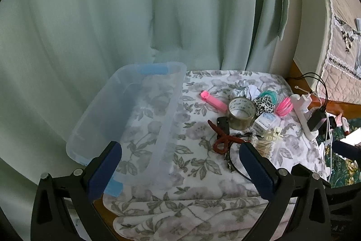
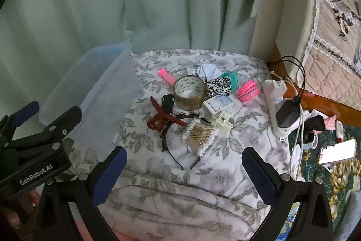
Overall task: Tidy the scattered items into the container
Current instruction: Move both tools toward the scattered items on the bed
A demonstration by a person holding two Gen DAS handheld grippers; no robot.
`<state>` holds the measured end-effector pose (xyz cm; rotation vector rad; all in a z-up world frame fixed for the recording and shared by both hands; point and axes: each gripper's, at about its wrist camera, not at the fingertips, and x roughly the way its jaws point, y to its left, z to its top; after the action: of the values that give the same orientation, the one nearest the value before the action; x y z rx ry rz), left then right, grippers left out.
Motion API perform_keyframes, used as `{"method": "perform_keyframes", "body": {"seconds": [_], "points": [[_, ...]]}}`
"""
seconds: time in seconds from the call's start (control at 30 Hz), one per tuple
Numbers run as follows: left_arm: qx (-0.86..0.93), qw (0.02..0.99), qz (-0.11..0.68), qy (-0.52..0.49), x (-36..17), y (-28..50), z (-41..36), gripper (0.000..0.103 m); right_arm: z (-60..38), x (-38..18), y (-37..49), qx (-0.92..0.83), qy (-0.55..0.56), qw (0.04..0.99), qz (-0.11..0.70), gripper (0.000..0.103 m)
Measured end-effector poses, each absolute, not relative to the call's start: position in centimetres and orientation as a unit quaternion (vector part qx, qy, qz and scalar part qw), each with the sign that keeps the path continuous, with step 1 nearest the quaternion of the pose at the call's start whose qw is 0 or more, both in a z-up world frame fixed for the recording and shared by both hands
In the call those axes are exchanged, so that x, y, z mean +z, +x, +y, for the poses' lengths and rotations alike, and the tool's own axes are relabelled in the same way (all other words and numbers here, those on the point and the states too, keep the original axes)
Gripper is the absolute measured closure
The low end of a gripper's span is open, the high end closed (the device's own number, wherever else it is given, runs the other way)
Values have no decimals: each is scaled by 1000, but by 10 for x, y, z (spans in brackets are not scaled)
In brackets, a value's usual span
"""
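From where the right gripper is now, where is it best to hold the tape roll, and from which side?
Probably from above: the tape roll lies flat with its hole up, so one of the fingers could enter the hole and pinch the near wall, which is free of the black clip.

Each claw is built the same: matte black plastic arms shaped like open triangular frames, pinned with round silver screw heads at the joints. The left claw [image 1: 180, 164] and the right claw [image 2: 183, 167] both end in flat, dark blue rubbery pads [image 2: 259, 175] on the inner faces of the fingers. The left one's black body carries a small label [image 2: 36, 175] reading "GenRobot.AI" in white letters.
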<state>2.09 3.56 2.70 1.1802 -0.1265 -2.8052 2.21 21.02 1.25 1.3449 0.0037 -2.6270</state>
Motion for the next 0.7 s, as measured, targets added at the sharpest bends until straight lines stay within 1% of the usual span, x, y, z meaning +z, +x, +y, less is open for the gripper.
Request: {"method": "perform_keyframes", "body": {"seconds": [0.1, 0.2, 0.27, 0.37, 0.47, 0.6, 0.7], "points": [[-919, 39, -24, 391, 26, 21, 34, 0, 209, 13, 23, -887, 450, 100, 8, 0], [-916, -21, 7, 402, 24, 22, 41, 0, 204, 14, 23, -886, 449, 117, 15, 0], [-911, -46, -2, 409, 22, 22, 51, 0, 195, 14, 27, -883, 446, 141, 28, 0], [-914, -39, 2, 404, 23, 21, 48, 0, 190, 16, 29, -886, 438, 148, 42, 0], [-917, -34, 11, 397, 25, 19, 46, 0, 197, 16, 27, -888, 437, 141, 34, 0], [-918, -29, -10, 396, 24, 18, 51, 0, 199, 15, 24, -887, 439, 138, 31, 0], [-916, -32, -11, 401, 22, 16, 49, 0, 199, 15, 22, -886, 441, 138, 32, 0]]}}
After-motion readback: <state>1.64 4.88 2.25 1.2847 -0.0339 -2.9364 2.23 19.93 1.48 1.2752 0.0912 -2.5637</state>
